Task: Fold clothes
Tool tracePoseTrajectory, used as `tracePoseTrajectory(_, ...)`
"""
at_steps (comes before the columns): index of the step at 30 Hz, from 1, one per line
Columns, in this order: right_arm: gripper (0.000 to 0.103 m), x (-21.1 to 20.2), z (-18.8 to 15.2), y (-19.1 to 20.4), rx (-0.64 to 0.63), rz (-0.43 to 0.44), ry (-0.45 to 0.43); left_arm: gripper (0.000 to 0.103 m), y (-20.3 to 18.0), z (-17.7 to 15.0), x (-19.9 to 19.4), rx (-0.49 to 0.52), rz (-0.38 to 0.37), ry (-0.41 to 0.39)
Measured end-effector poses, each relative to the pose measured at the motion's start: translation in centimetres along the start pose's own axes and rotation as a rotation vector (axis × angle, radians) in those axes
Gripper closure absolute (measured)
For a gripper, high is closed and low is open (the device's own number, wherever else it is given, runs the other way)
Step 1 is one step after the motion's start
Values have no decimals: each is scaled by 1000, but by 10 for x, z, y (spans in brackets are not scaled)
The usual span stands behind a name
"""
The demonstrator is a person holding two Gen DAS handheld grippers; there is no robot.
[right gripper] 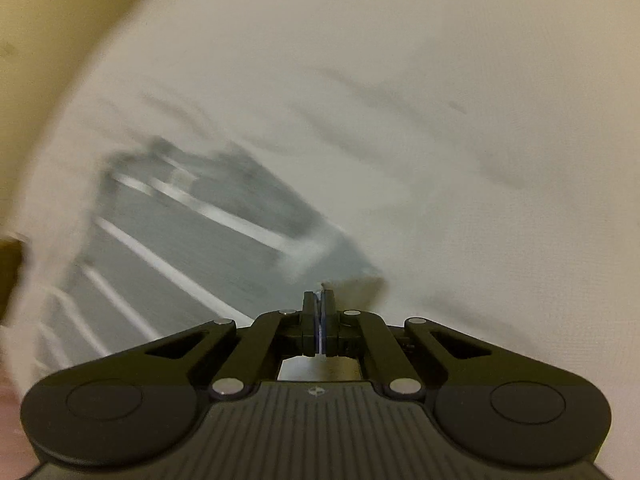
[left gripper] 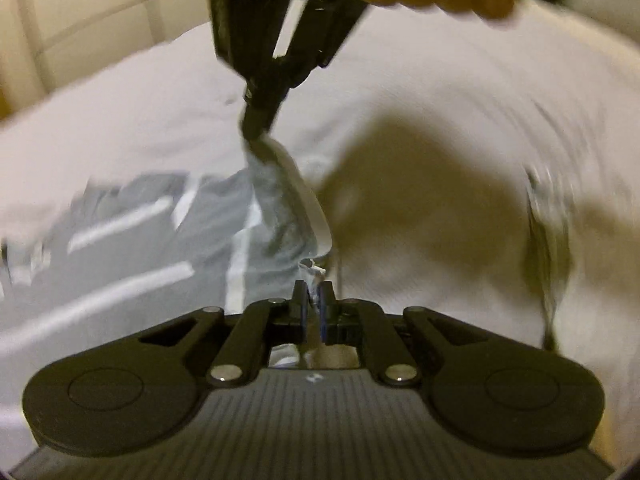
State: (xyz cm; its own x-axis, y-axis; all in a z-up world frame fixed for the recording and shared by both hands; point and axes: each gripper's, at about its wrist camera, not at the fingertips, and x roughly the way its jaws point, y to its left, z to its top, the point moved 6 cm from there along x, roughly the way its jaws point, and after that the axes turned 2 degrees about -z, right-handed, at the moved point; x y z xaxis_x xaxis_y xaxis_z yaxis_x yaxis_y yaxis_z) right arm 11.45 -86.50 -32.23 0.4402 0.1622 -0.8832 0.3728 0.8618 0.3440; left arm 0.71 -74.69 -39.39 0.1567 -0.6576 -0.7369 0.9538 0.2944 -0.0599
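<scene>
Garment: grey white-striped cloth half-lifted off white sheet.
Left gripper: clamped on its edge.
Right gripper: clamped likewise.
Progress: fold underway, unfinished.

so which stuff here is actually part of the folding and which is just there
Part of the job:
- grey garment with white stripes
- left gripper, shut on the garment's edge
- right gripper, shut on another edge of it

Just there:
- white sheet under the garment
- tiled surface beyond the sheet
</scene>
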Motion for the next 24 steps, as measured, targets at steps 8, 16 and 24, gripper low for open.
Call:
tracePoseTrajectory(8, 77, 4, 8, 10, -52, 26, -112, 95, 75, -20, -7, -620, -68, 21)
tracePoseTrajectory(16, 77, 37, -29, -7, -86, -63, 16, 95, 105, -53, -11, -1006, -165, 25)
tracePoseTrajectory(24, 77, 58, -14, 23, -430, -159, -14, 95, 110, -80, -15, -1147, -155, 17)
